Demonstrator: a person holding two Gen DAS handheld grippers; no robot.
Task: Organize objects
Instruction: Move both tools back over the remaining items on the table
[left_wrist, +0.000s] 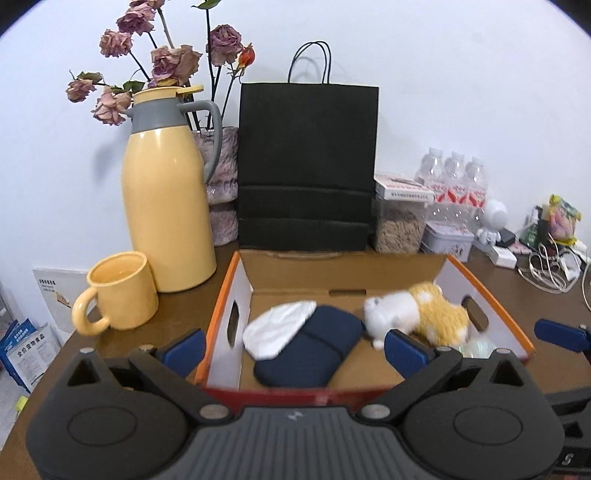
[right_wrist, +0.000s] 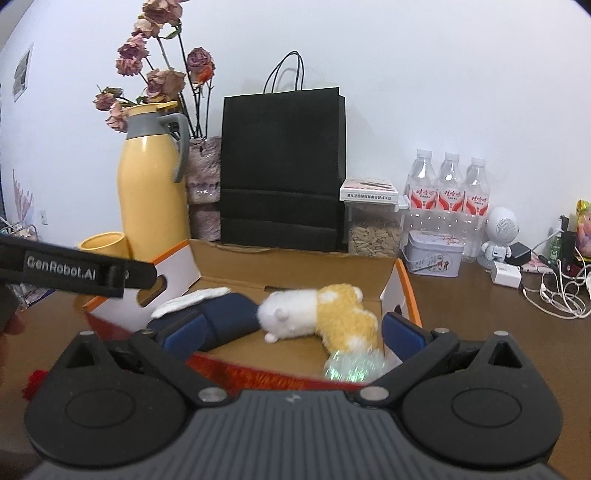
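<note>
An open cardboard box (left_wrist: 491, 314) with orange rims sits on the brown table; it also shows in the right wrist view (right_wrist: 402, 284). Inside lie a navy pouch (left_wrist: 314, 347), a white cloth (left_wrist: 277, 328), a white-and-yellow plush toy (left_wrist: 417, 314) (right_wrist: 321, 314) and a clear greenish spiky ball (right_wrist: 354, 365). My left gripper (left_wrist: 295, 350) is open and empty at the box's near edge. My right gripper (right_wrist: 291, 336) is open and empty, just in front of the plush and ball.
A yellow mug (left_wrist: 118, 291) and yellow thermos jug (left_wrist: 166, 206) stand left of the box. A black paper bag (left_wrist: 306, 166), dried roses in a vase, a seed jar (right_wrist: 373, 232), a tin (right_wrist: 432, 254), water bottles (right_wrist: 447, 195) and cables (right_wrist: 554, 291) line the back and right.
</note>
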